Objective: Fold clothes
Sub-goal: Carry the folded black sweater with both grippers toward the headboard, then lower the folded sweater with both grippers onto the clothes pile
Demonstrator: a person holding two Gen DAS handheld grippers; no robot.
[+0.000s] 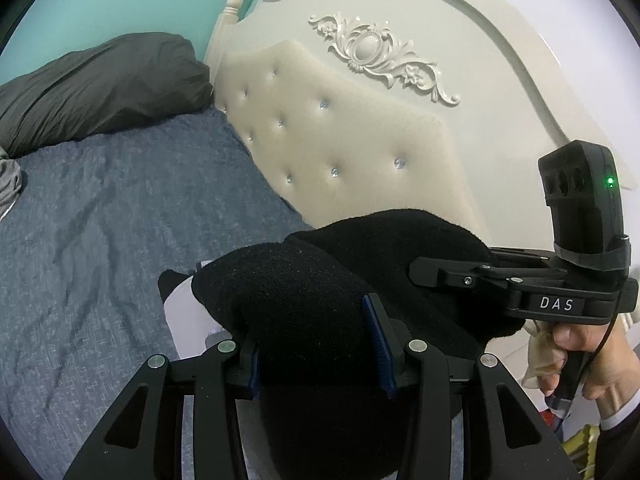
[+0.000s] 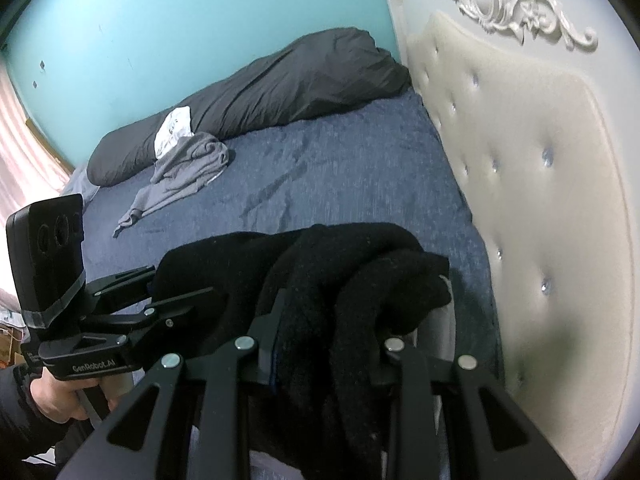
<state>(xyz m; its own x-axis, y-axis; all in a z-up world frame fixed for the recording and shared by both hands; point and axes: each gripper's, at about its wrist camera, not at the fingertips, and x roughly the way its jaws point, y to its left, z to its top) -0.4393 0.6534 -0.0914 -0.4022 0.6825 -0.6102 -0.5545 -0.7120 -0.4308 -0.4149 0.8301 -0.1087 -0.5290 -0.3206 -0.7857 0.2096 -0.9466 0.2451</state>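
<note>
Both grippers are gripping one black fleece garment point(image 1: 320, 280) above the blue bed sheet point(image 1: 100, 240), near the corner of the bed where the sheet is meeting the cream tufted headboard point(image 1: 340, 140). In the left wrist view, the left gripper point(image 1: 316, 344) is holding a thick bunched fold of the garment, its blue-padded fingers point(image 1: 378, 336) pressing on either side of the fabric; a white lining or label of the garment is showing just left of that fold. In the same view the right gripper point(image 1: 424, 272) is reaching in from the right edge, its tips buried in the fleece, with a hand point(image 1: 588, 356) wrapping its handle. In the right wrist view, the right gripper point(image 2: 320, 332) is pinching a twisted roll of the same black garment point(image 2: 320, 264), the fingers point(image 2: 276, 320) closing narrowly on the cloth, while the left gripper point(image 2: 160, 292) is entering from the left edge and disappearing under the fabric. A grey garment point(image 2: 184, 172) is lying crumpled well apart on the sheet, towards the far side of the bed, touching a dark grey rolled duvet point(image 2: 260, 100) that is running along the turquoise wall point(image 2: 180, 20). A small white printed item point(image 2: 174, 130) is resting against the duvet beside the grey garment.
</note>
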